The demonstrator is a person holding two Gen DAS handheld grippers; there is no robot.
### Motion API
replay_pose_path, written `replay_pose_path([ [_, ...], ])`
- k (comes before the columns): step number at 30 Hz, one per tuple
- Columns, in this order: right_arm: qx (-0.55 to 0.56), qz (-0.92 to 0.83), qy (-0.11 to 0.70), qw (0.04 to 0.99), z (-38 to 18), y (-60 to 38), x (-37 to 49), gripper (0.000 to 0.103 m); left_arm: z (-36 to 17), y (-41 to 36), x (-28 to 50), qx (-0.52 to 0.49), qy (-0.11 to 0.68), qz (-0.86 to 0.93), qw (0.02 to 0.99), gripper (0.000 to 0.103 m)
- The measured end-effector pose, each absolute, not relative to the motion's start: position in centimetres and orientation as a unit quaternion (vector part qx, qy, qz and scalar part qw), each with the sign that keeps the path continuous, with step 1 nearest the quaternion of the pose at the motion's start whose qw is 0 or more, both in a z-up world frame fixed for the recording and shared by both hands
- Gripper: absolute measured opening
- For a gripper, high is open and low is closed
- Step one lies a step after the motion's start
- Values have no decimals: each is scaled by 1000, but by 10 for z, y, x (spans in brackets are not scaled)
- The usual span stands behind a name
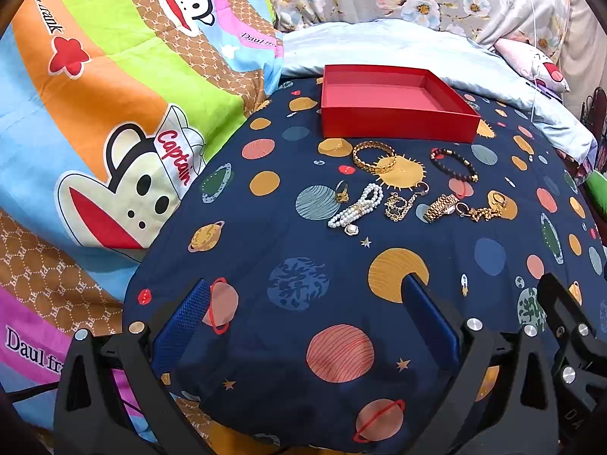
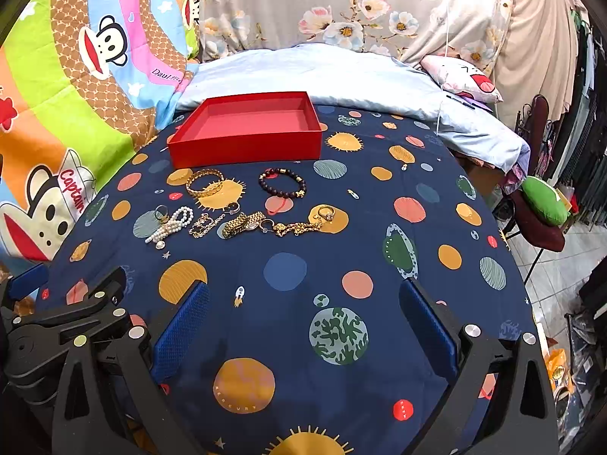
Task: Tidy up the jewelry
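We cannot resolve the small jewelry: the tangled gold chain and the ring beside it are too small to separate link from clasp. The left tongs are cut off at the right wrist frame edge. The bases of the right tongs leave the bottom edge. The clothes rack is blurred.

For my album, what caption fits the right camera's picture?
Open right gripper faces jewelry before an empty red box.

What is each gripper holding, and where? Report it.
Nothing. Left gripper and right gripper are both open and empty; the jewelry lies untouched.
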State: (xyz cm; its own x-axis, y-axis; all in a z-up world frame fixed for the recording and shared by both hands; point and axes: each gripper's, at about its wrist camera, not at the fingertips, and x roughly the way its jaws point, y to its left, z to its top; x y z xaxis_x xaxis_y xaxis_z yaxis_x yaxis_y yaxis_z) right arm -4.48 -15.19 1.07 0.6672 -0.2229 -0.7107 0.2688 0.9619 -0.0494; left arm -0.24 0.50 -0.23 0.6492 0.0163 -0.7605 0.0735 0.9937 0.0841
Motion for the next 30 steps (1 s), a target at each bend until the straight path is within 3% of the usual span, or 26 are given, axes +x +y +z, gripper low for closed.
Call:
replay_pose_path([
  [30,32,-140,403,904,0,-151,-35,98,-18,5,3,55,433,-19,900,98],
])
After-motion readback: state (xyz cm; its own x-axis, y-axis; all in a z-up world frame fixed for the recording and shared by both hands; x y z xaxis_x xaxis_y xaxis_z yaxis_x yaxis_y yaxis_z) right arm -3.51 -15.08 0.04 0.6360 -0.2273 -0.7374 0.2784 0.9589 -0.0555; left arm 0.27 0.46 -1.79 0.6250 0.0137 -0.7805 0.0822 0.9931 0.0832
